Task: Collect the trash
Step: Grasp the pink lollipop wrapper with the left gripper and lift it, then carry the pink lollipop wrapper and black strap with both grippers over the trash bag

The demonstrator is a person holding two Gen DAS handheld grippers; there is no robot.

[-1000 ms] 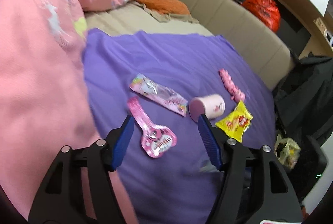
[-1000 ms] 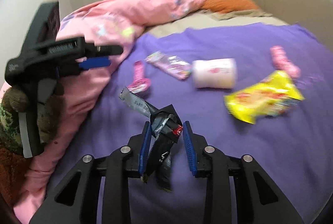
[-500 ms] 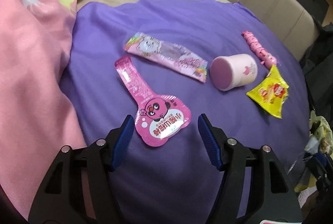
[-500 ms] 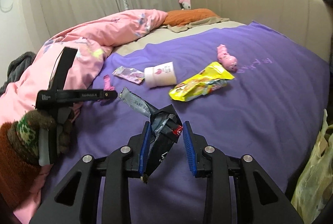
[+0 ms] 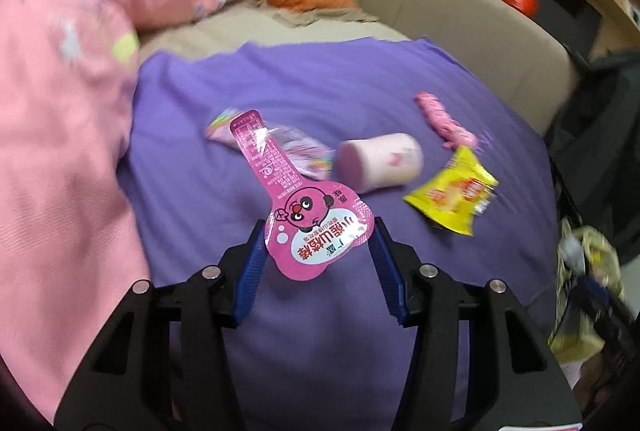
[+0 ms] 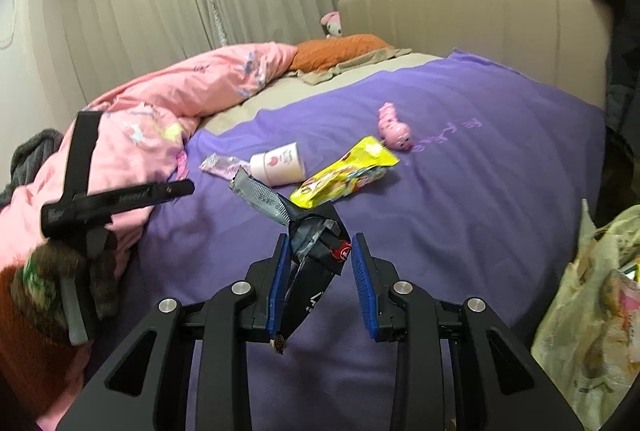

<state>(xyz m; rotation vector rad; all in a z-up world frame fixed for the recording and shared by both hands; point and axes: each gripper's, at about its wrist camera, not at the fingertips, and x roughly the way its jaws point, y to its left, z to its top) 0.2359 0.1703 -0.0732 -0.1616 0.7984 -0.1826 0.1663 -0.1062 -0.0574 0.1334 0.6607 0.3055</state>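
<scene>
While the left tool (image 5: 318, 245) has just been closing its jaws, the round head of a pink lollipop-shaped wrapper (image 5: 316, 231) sits between the blue pads and looks lifted off the purple blanket (image 5: 320, 71), gripped at its two edges. Its long axis runs from the tool up and to the left, the narrow tail pointing away toward the pink duvet (image 5: 60, 111). The right tool (image 6: 318, 271) is clenched on a crumpled black and grey wrapper (image 6: 308, 251): one end hangs down between the fingers, and a grey strip juts up and to the left.

Beyond the tools, more litter lies on the blanket. A yellow snack bag (image 6: 344, 175) lies with its long axis slanting up to the right. Behind it a pale pink cup (image 6: 280, 165) lies on its side, beside a flat pink packet (image 6: 220, 165) partly hidden by the grey strip. Farther off is a small pink toy-like piece (image 6: 394, 127), too small to make out.

Bare blanket lies open right of the litter, up to the beige bed frame (image 6: 480, 19). At the right edge a pale plastic bag (image 6: 592, 311) is cut off by the frame. Much of the left wrist view is blurred.
</scene>
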